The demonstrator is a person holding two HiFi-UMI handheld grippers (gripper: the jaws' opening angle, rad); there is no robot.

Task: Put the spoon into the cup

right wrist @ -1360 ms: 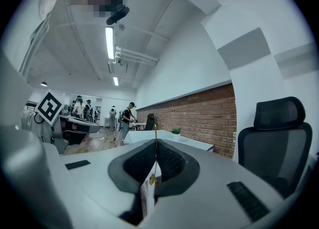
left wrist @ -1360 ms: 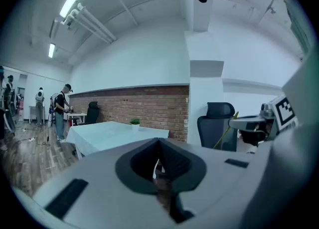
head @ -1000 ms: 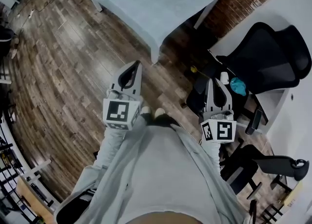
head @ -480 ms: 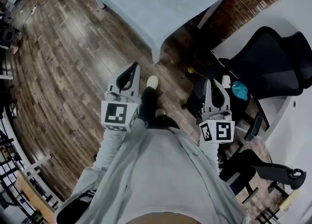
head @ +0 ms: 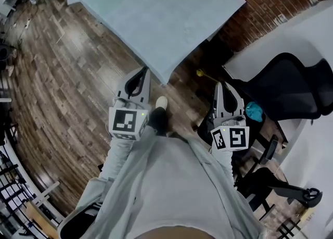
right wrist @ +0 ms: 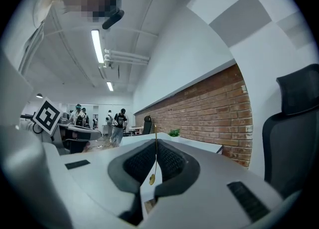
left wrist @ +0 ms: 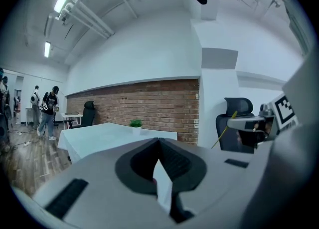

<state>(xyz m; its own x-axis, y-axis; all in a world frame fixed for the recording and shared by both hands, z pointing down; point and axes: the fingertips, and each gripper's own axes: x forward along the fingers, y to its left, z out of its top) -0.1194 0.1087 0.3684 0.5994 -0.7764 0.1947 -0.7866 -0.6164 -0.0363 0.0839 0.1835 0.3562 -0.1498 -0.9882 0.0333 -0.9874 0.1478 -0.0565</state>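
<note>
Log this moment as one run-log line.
right tongs: shut on thin gold metal spoon | left tongs: shut | white-clothed table: ahead

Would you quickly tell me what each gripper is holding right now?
Left gripper: closed, nothing between its jaws.
Right gripper: closed on the spoon.
</note>
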